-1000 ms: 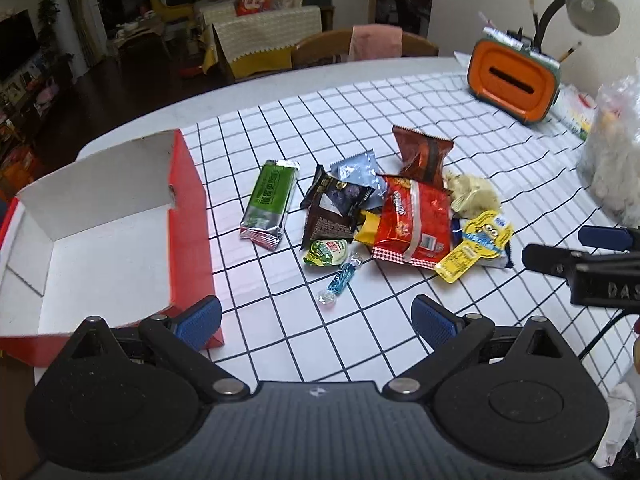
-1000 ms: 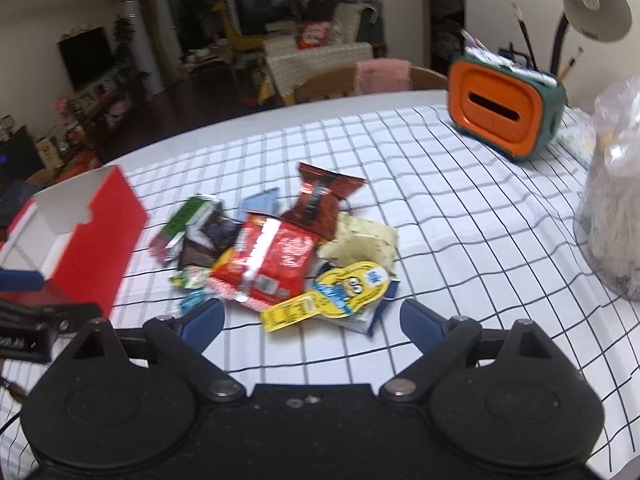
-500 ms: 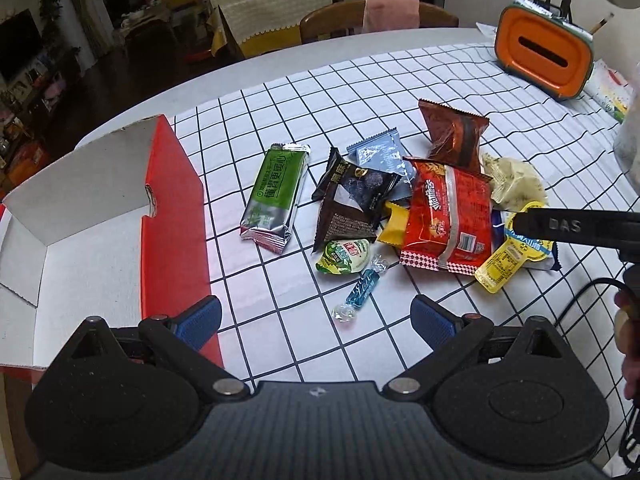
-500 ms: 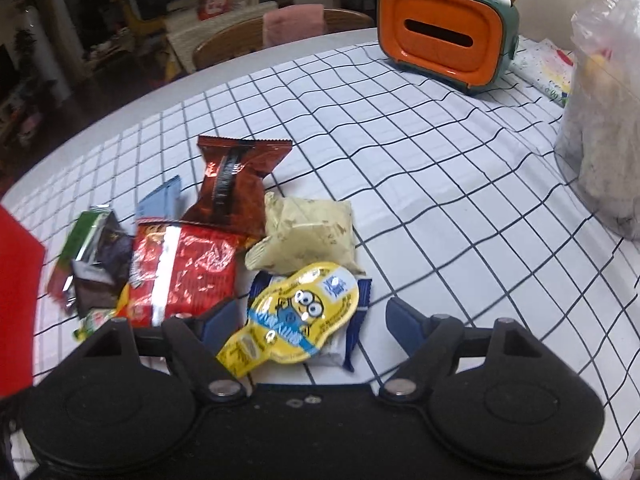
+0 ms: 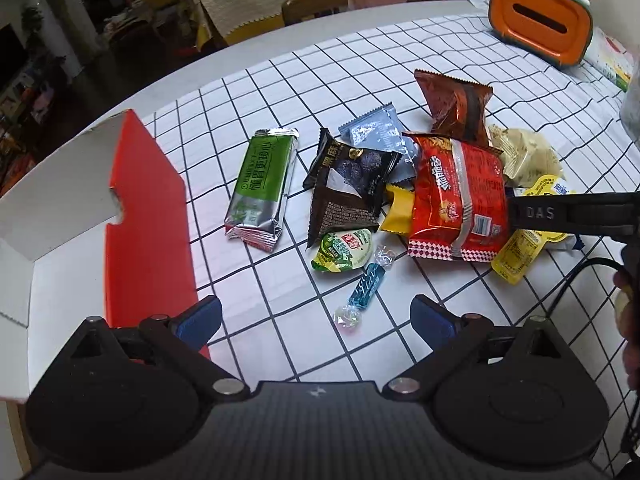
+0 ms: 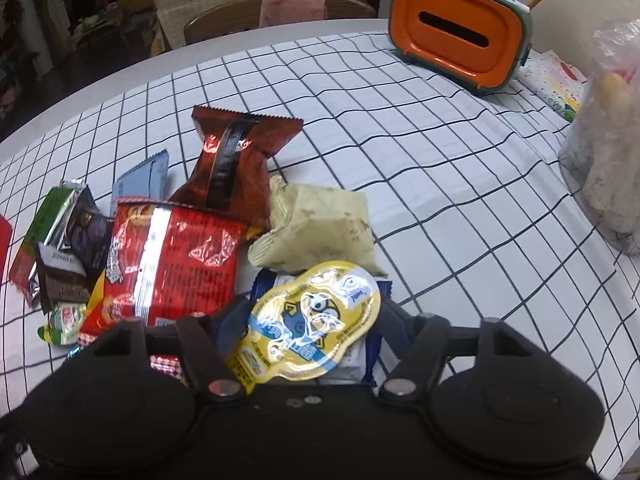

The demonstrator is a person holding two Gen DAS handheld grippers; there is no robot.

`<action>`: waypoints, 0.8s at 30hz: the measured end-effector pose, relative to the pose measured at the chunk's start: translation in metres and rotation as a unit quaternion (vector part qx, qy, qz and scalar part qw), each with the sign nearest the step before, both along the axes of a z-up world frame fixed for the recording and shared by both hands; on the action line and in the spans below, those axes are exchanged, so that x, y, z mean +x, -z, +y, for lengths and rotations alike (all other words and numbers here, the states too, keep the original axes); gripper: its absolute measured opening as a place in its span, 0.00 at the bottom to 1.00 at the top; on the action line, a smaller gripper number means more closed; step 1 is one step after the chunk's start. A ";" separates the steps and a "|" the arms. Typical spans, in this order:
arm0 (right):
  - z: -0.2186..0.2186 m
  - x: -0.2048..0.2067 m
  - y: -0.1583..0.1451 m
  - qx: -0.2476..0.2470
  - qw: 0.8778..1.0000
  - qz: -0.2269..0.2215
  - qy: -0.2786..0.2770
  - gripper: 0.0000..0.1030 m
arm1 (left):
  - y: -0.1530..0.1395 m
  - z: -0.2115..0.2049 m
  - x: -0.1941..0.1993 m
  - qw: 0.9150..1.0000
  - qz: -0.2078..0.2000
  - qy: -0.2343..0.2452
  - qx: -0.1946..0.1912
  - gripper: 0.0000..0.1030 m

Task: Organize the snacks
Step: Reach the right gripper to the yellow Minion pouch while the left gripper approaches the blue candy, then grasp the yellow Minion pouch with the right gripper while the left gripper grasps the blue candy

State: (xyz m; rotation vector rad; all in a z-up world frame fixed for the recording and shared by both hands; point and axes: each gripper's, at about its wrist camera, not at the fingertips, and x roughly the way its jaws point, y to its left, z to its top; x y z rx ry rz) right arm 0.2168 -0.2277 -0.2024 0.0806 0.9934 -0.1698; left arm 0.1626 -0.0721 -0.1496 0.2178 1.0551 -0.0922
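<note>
A pile of snacks lies on the checked tablecloth: a green bar (image 5: 262, 186), a dark packet (image 5: 348, 190), a red chip bag (image 5: 458, 196), a brown packet (image 6: 234, 166), a cream packet (image 6: 320, 228), a blue wrapped candy (image 5: 364, 290). A red and white open box (image 5: 148, 216) sits at the left. My left gripper (image 5: 316, 318) is open and empty, above the cloth near the candy. My right gripper (image 6: 304, 320) is open, its fingers either side of the yellow minion packet (image 6: 316, 324), which lies on a blue-edged packet (image 6: 384, 292).
An orange tissue box (image 6: 460, 36) stands at the far right. A clear plastic bag (image 6: 608, 148) stands at the right edge. A chair (image 6: 280, 12) is behind the round table. A black cable (image 5: 576, 280) trails from the right gripper.
My right gripper has dropped down and forward onto the minion packet, which now lies between its fingers. My left gripper has moved closer to the snack pile.
</note>
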 end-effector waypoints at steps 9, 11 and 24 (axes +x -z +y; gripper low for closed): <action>-0.014 -0.005 -0.002 0.033 0.999 -0.002 -0.015 0.64 | 0.023 0.002 0.024 0.998 0.044 0.012 -0.032 0.81; -0.019 -0.006 -0.003 0.043 0.999 -0.003 -0.017 0.64 | 0.027 0.002 0.028 0.998 0.049 0.013 -0.035 0.72; -0.043 -0.021 -0.015 0.080 0.996 -0.016 -0.028 0.64 | 0.036 -0.013 0.035 0.996 0.062 0.023 -0.057 0.31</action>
